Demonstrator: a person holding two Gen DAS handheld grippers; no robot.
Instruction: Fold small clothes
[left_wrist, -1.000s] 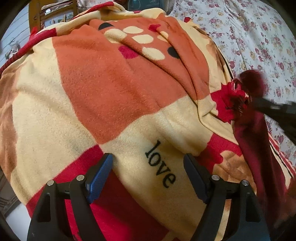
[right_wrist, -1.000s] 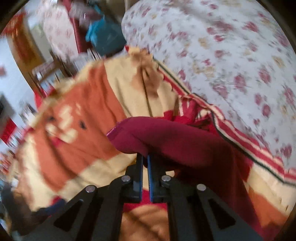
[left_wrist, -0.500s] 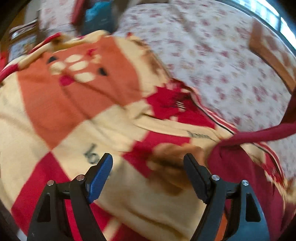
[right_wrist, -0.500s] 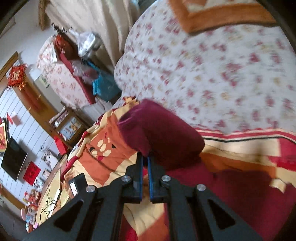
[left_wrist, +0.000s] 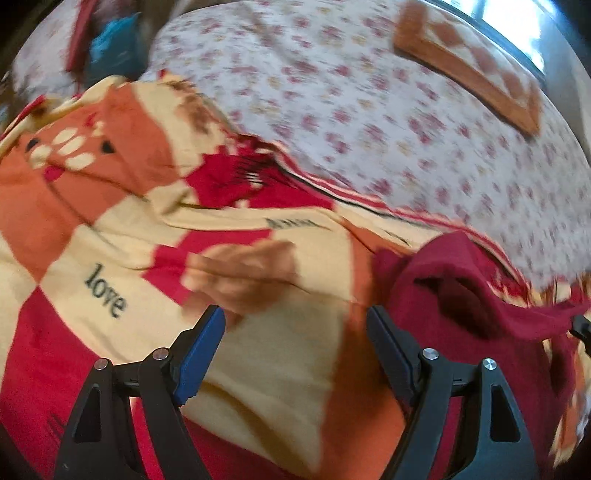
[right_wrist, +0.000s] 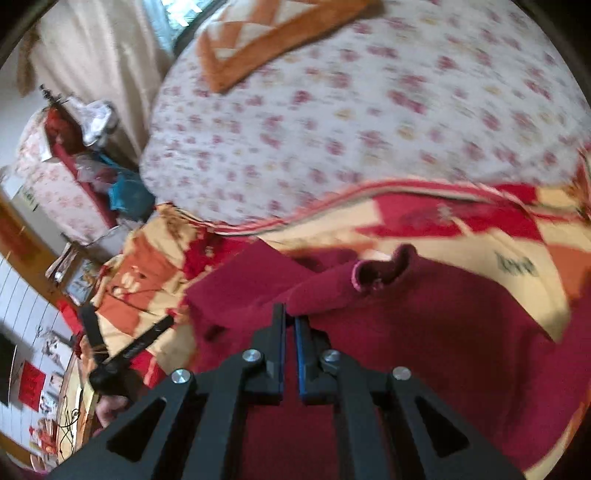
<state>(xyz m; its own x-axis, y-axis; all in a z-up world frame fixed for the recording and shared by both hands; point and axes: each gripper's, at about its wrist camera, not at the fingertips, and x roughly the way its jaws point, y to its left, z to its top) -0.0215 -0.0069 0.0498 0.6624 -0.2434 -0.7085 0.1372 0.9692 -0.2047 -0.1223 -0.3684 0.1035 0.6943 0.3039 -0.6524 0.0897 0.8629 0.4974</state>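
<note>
- Since the frames a second back, the right gripper (right_wrist: 290, 325) had carried the maroon garment (right_wrist: 406, 332) from a raised, bunched hang down onto the blanket (right_wrist: 535, 236); most of the cloth now lay spread on it.
- The left wrist view had swung right over the same interval: the "love" print (left_wrist: 105, 291) moved from centre to the left side, and the garment (left_wrist: 461, 295) came into frame near the right finger.
- Right jaws: nearly closed, a thin slit between the pads, pinching a fold of the garment's near-left edge.
- Left gripper (left_wrist: 295, 332): jaws wide apart, nothing between them, hovering over the blanket just left of the garment.
- Judgement: the lay-out step looked close to finished; no fold had yet been made. The left gripper seemed placed to take the free edge next.
- Garment position: on the blanket, near its border with the floral sheet (right_wrist: 369, 110).
- Orientation: in the right view a puckered opening (right_wrist: 384, 269), either neck or cuff, pointed away from the gripper toward the sheet. The long axis appeared to run left to right across that view, though motion blur left this uncertain.
- Risk: one sleeve or flap lay doubled at the left; it might need flattening first.
</note>
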